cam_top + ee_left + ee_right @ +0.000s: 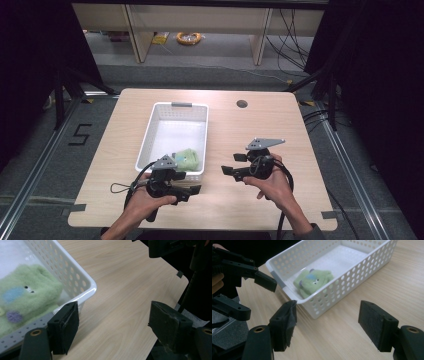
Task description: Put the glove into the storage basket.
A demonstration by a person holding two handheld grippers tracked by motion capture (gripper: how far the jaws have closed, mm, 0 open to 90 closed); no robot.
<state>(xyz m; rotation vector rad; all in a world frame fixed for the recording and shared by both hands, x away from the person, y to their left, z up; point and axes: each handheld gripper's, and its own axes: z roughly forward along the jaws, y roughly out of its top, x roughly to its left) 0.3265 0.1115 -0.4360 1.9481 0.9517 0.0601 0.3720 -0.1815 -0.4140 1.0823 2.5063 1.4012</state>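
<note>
The green plush toy [188, 159] lies in the near right corner of the white basket [150, 131], on the worktop [260, 130], its long axis running roughly across the basket's width. The left gripper [192, 192] sits just in front of that corner, fingers [63, 330] spread wide with nothing between them, pointing past the basket's corner. The right gripper [231, 164] is a little farther off to the right, fingers [377, 325] also wide and empty, aimed at the toy. The left hand looks nearer.
</note>
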